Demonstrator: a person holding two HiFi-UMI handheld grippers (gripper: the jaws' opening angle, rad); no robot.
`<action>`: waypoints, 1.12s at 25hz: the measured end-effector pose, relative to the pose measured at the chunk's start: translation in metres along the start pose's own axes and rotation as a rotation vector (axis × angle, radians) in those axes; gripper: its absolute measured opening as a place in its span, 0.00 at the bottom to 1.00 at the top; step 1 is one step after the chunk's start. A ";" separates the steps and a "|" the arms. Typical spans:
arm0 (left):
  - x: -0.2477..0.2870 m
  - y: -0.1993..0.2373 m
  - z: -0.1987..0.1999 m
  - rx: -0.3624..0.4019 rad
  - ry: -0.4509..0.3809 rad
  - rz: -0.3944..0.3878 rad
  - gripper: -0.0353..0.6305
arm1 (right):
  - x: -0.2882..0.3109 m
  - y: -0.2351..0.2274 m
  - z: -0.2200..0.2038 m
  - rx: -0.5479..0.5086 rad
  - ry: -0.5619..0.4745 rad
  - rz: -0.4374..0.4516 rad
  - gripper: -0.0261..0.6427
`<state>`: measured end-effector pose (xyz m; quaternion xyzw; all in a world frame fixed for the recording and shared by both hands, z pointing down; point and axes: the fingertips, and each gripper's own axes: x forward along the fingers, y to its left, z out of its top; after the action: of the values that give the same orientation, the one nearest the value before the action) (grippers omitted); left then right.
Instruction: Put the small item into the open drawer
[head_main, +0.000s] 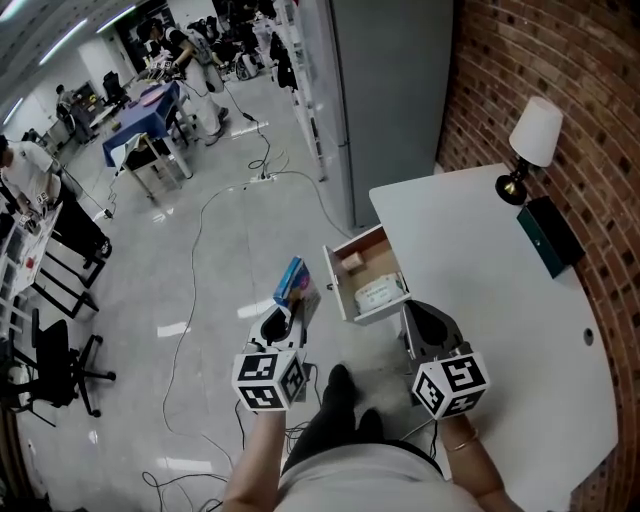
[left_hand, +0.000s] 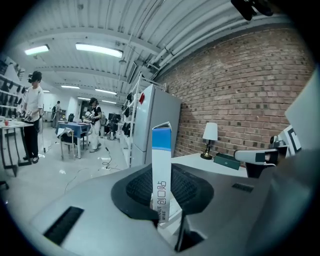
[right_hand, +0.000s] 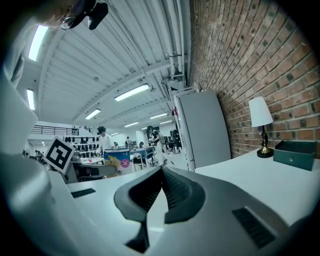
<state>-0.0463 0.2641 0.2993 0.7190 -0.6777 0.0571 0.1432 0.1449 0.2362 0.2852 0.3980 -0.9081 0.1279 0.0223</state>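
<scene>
Gripping a small box (left_hand: 161, 167) by its lower part, the left tool (left_hand: 165, 200) has its jaws set narrow and pressed against the box's two flat sides, so the blue-and-white carton stands upright between them with its blue top above the pads. From the head view the left tool (head_main: 285, 322) holds the small box (head_main: 292, 283) over the grey floor (head_main: 200, 260), just to the left of the open drawer (head_main: 345, 262) and apart from it, not inside. That drawer juts out from the near edge of the white tabletop (head_main: 480, 270) and has a white packet (head_main: 380, 293) lying in it. The right tool (right_hand: 162, 172) carries nothing, its jaws drawn together so that the tips meet. In the head view the right tool (head_main: 425, 318) sits just below the drawer's front corner, over the tabletop's edge. A lamp (head_main: 530, 140) and a dark green case (head_main: 548, 235) stand by the brick wall (head_main: 580, 80).
</scene>
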 end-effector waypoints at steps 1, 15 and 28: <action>0.008 0.003 -0.001 -0.007 0.004 -0.001 0.19 | 0.007 -0.002 0.000 -0.002 0.002 -0.002 0.05; 0.187 0.104 0.018 -0.050 0.057 -0.026 0.19 | 0.189 -0.049 0.016 0.007 0.054 -0.044 0.05; 0.336 0.164 0.011 -0.044 0.192 -0.130 0.19 | 0.311 -0.106 0.013 0.051 0.114 -0.192 0.05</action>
<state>-0.1848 -0.0680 0.4030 0.7495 -0.6137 0.1015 0.2267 0.0106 -0.0590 0.3393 0.4756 -0.8597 0.1704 0.0758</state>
